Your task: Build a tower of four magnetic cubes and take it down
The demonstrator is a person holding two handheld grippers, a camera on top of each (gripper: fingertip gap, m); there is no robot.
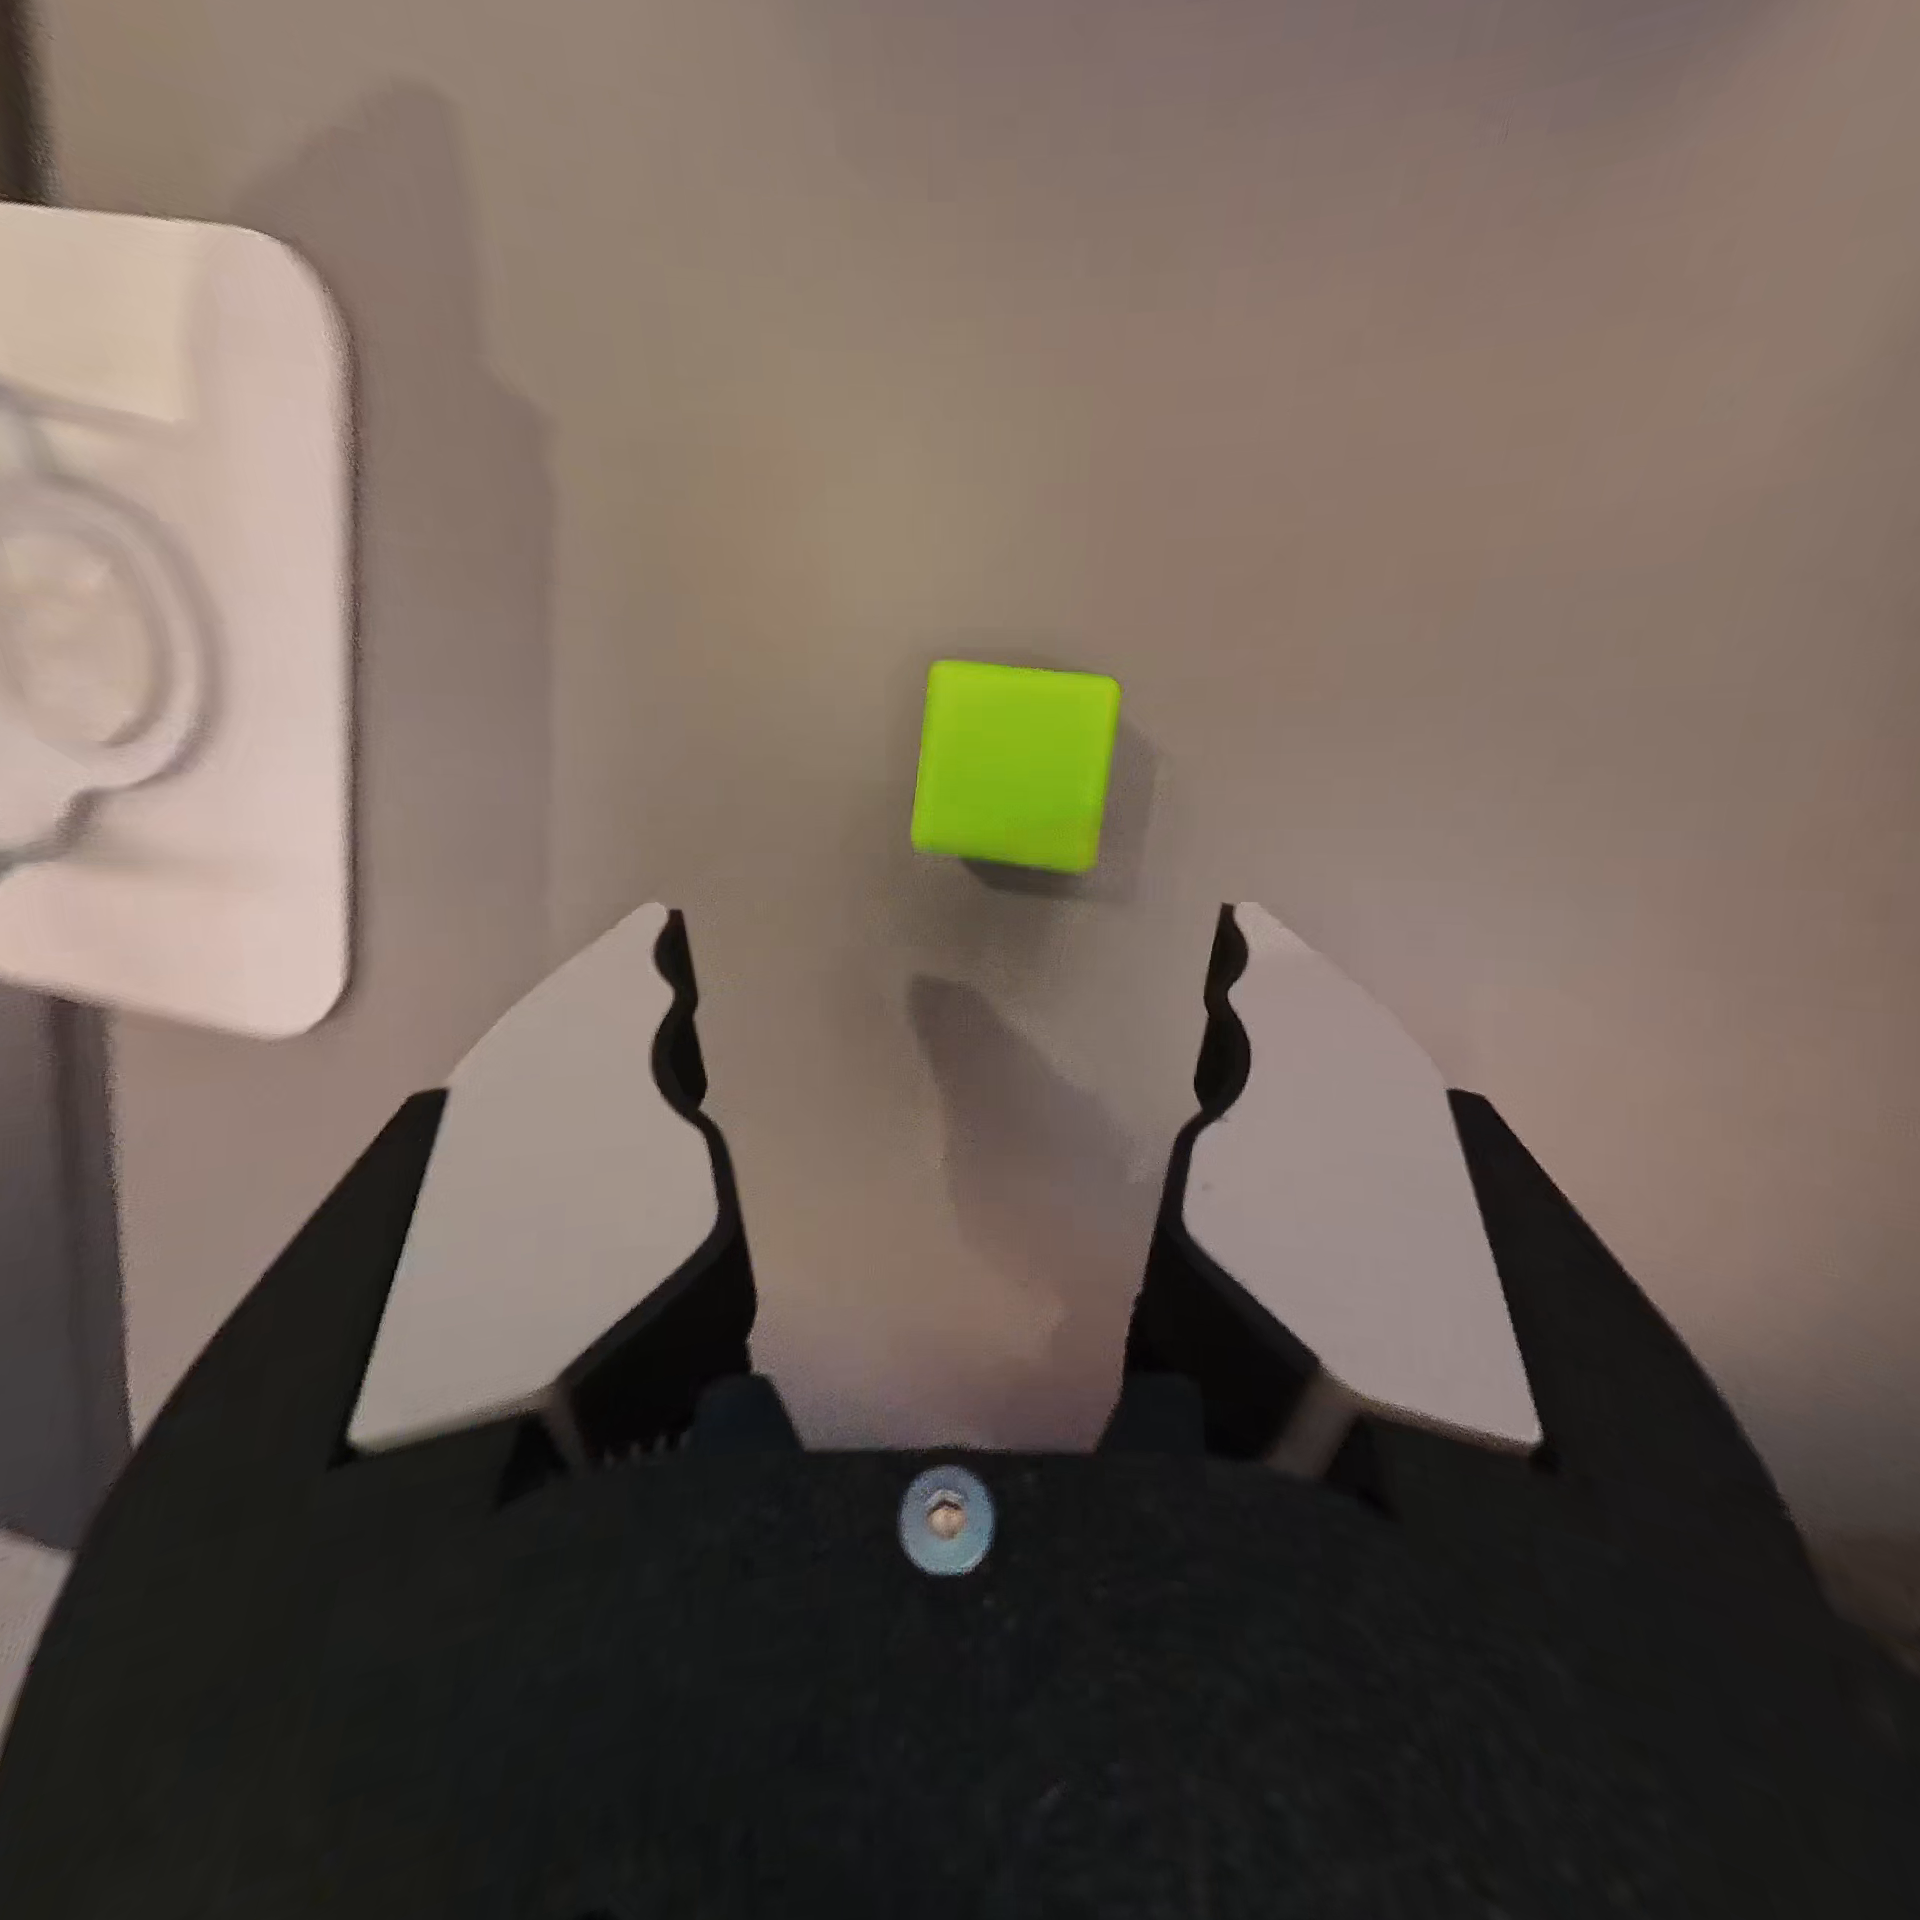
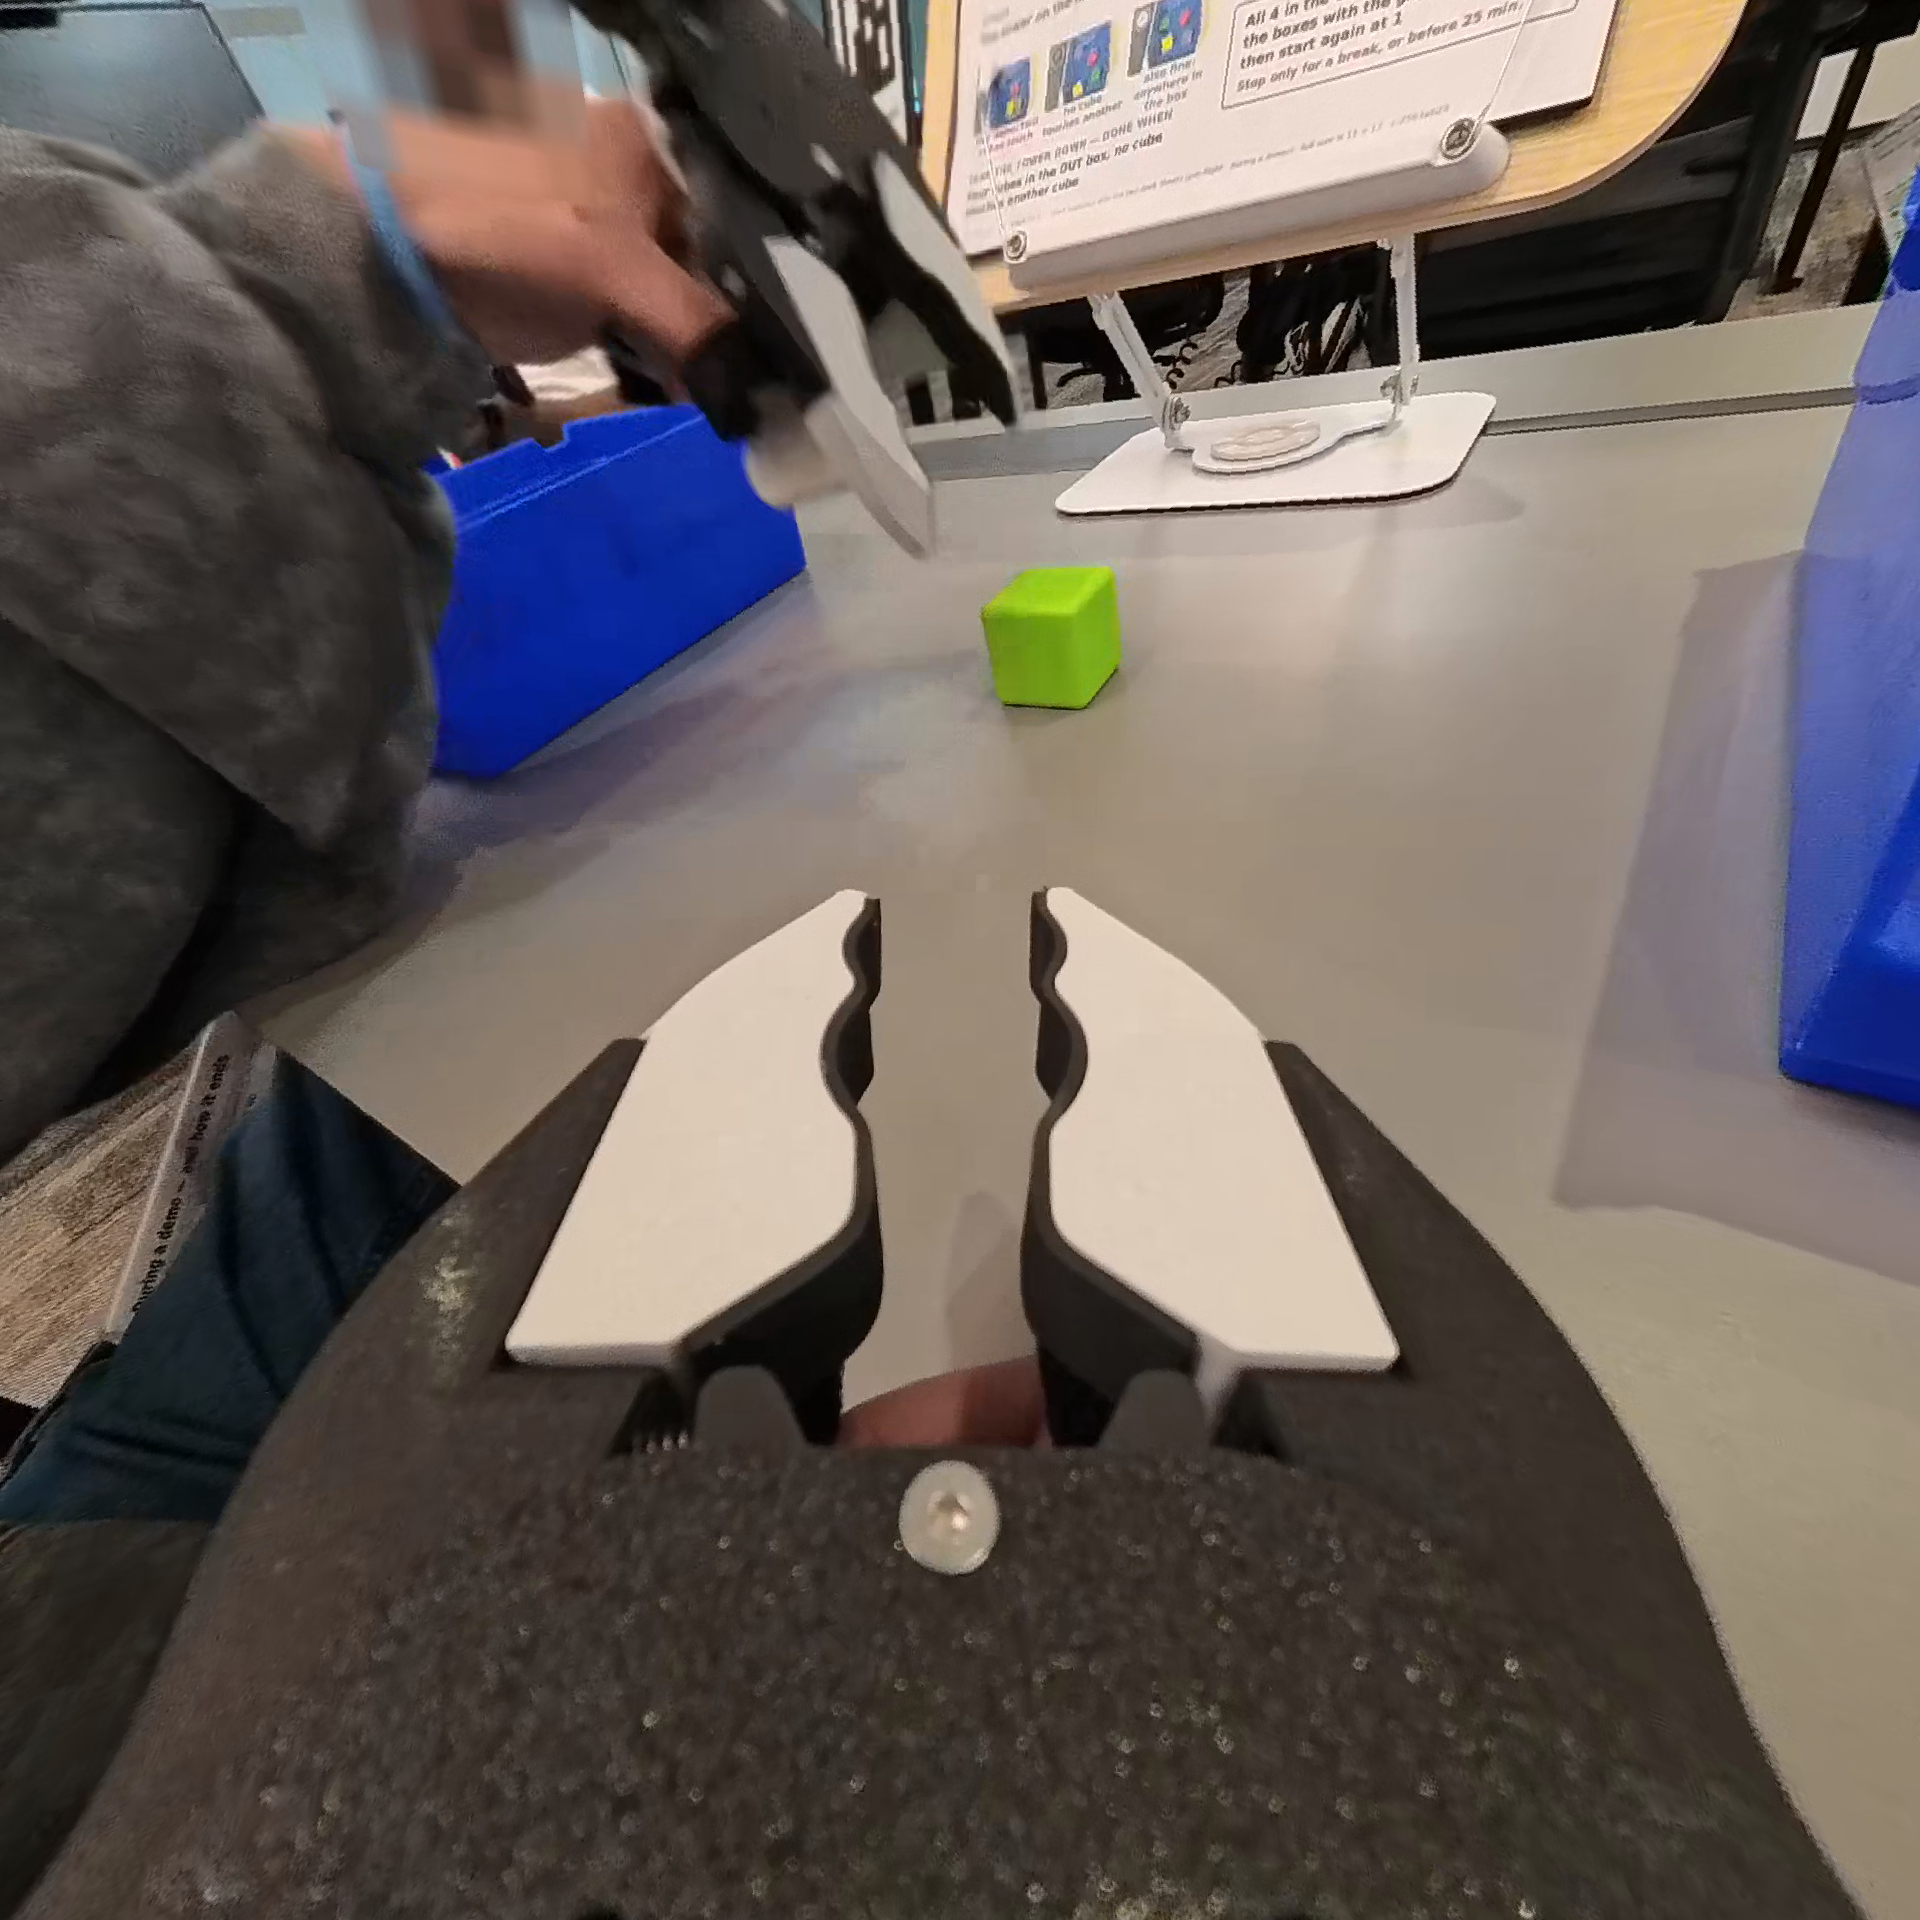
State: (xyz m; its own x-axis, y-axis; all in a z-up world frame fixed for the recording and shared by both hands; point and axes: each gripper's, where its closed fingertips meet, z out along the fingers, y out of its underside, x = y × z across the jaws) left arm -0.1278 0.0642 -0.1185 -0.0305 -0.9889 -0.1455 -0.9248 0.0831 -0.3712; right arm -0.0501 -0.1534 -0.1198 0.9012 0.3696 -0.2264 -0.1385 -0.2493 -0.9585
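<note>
The left tongs [image 1: 951, 914] hang above the grey worktop [image 1: 1455, 623] with their jaws spread wide and nothing between them. The green cube [image 1: 1016, 764] sits alone on the worktop just beyond the fingertips, at 12 o'clock from the jaw gap and turned slightly off square to it.

The right tongs [image 2: 956, 904] are held low over the near edge of the worktop, jaws parted by a narrow gap and empty. In the right wrist view the cube lies well ahead at 12 o'clock, and the left tongs enter from 10 o'clock, tilted down toward it.

Probable step: pick up the green cube with the left tongs, either to start the tower or to clear the last piece; the views do not settle which.

Procedure:
1. Rotate the wrist until the pads run parallel to two opposite cube faces.
2. Lower until the pads bracket the mid-height of the cube.
3. Close evenly; a corner grip may spin the cube out.
4. Lift straight up.

Count, both views:
- Cubes: one, green. No others are visible.
- Blue bins: two, one [image 2: 613, 582] at 10 o'clock and one [image 2: 1860, 727] at 3 o'clock of the cube.
- White stand [image 2: 1278, 457] carrying an instruction card: one, at 1 o'clock.
</note>
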